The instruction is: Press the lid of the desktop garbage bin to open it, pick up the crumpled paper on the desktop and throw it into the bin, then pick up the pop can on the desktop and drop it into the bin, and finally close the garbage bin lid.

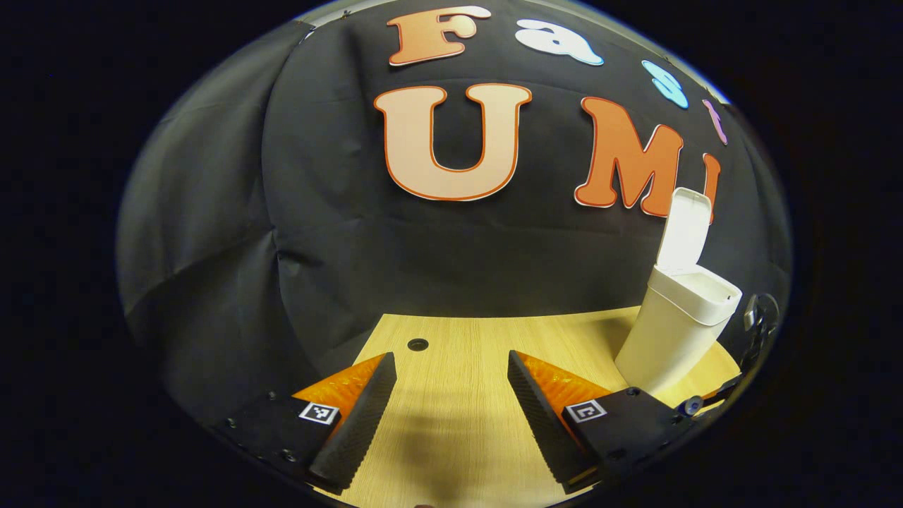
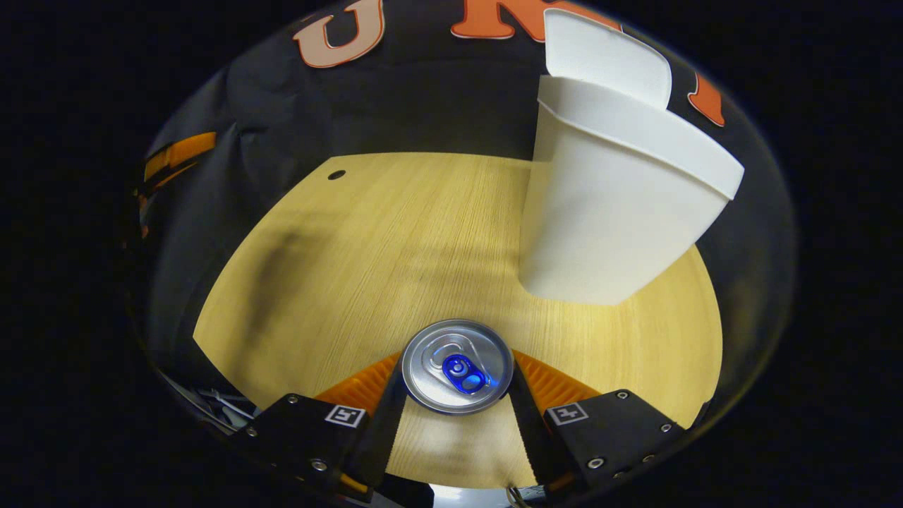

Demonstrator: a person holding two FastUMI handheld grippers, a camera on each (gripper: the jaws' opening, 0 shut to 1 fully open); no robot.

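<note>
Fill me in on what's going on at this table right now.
A person is clearing a wooden desktop with two handheld grippers. The right gripper has its fingers on either side of a silver pop can with a blue tab, beside the white plastic garbage bin, whose flip lid stands open. The left gripper hangs open and empty above the desktop.

A light wood-grain bench [image 1: 465,353] fills the lower middle of the left gripper view, with a small dark round hole [image 1: 417,344] near its far left corner; creased black cloth wall [image 1: 211,233] rises behind it, across the upper frame
</note>
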